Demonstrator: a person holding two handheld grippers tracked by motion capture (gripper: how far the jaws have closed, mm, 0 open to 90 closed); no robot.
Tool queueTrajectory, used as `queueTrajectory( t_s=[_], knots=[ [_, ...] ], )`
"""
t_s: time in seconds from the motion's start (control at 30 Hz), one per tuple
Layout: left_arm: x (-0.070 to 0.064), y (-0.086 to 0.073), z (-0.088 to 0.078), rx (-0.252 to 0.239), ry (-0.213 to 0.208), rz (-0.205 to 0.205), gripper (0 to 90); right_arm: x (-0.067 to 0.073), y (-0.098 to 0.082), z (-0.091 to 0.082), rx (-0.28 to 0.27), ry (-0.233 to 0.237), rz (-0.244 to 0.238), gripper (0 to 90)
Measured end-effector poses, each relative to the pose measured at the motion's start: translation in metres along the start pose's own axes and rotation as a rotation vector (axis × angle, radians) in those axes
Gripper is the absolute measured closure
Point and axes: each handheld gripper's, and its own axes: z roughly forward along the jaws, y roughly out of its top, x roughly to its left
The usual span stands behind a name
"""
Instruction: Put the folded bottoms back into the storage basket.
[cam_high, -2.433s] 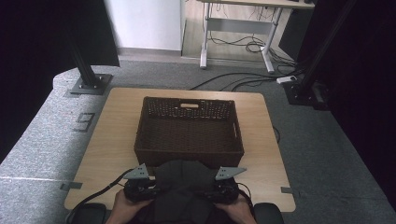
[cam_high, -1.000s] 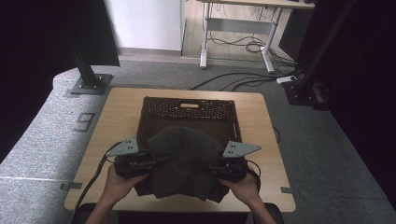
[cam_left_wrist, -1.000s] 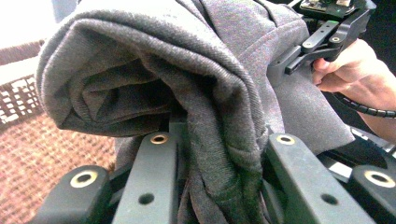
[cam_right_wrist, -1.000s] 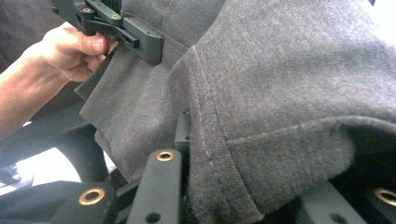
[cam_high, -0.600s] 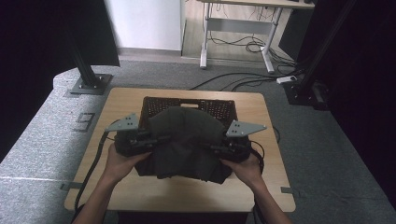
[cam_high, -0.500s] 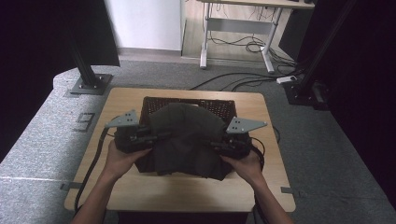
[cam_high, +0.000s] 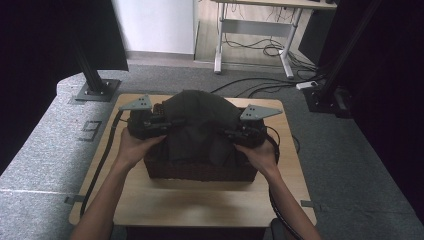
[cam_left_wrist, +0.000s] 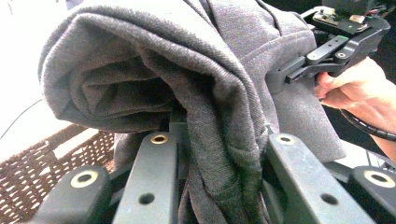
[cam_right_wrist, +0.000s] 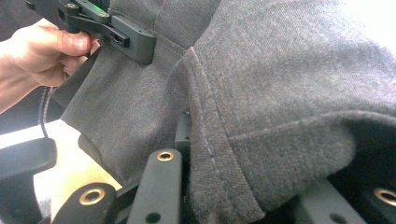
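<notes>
Holding the dark grey garment (cam_high: 200, 125) above the wicker basket (cam_high: 200, 171), I keep my left gripper (cam_left_wrist: 219, 154) and right gripper (cam_right_wrist: 224, 163) clamped on its opposite folded edges. I can read no label or writing on the fabric.

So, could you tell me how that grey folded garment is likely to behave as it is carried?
Probably floppy: the garment sags between the left gripper and right gripper. Its knit surface looks grippy, so slipping seems unlikely.
</notes>
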Motion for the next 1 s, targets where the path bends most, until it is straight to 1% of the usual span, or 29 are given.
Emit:
queueTrajectory(
  t_s=[0.07, 0.13, 0.23, 0.27, 0.3, 0.33, 0.37, 0.47, 0.5, 0.53, 0.57, 0.6, 0.8, 0.9, 1.0],
  knots=[
    [0.01, -0.001, 0.006, 0.006, -0.002, -0.014, 72.9, -0.006, -0.001, 0.005, 0.008, -0.006, 0.003, 71.9],
    [0.018, -0.003, 0.01, 0.014, 0.0, -0.019, 72.9, -0.012, -0.002, 0.011, 0.017, -0.011, 0.012, 71.9],
    [0.03, -0.008, 0.019, 0.033, 0.007, -0.037, 72.9, -0.023, -0.007, 0.022, 0.038, -0.02, 0.029, 71.9],
    [0.035, -0.011, 0.023, 0.041, 0.01, -0.04, 72.9, -0.025, -0.009, 0.025, 0.045, -0.021, 0.034, 71.9],
    [0.037, -0.013, 0.025, 0.047, 0.011, -0.044, 72.9, -0.031, -0.014, 0.032, 0.062, -0.026, 0.042, 71.8],
    [0.041, -0.015, 0.028, 0.052, 0.013, -0.05, 72.9, -0.031, -0.014, 0.032, 0.062, -0.026, 0.042, 71.8],
    [0.045, -0.019, 0.032, 0.06, 0.015, -0.056, 72.9, -0.034, -0.017, 0.036, 0.069, -0.028, 0.047, 71.9],
    [0.054, -0.028, 0.039, 0.078, 0.02, -0.082, 72.9, -0.042, -0.026, 0.047, 0.095, -0.034, 0.063, 71.9],
    [0.057, -0.032, 0.042, 0.089, 0.024, -0.091, 73.0, -0.046, -0.032, 0.055, 0.111, -0.035, 0.072, 71.9],
    [0.06, -0.035, 0.043, 0.097, 0.028, -0.099, 73.0, -0.046, -0.032, 0.055, 0.111, -0.035, 0.072, 71.9],
    [0.062, -0.037, 0.045, 0.102, 0.03, -0.103, 73.0, -0.049, -0.037, 0.061, 0.123, -0.035, 0.077, 71.9],
    [0.064, -0.04, 0.046, 0.112, 0.038, -0.112, 73.0, -0.049, -0.037, 0.061, 0.123, -0.035, 0.077, 71.9],
    [0.075, -0.054, 0.048, 0.158, 0.081, -0.143, 73.1, -0.055, -0.051, 0.088, 0.164, -0.029, 0.104, 71.9],
    [0.078, -0.058, 0.047, 0.184, 0.102, -0.152, 73.2, -0.056, -0.056, 0.098, 0.178, -0.019, 0.125, 71.8],
    [0.078, -0.062, 0.053, 0.213, 0.106, -0.155, 73.2, -0.057, -0.061, 0.103, 0.206, -0.014, 0.144, 71.9]
  ],
)
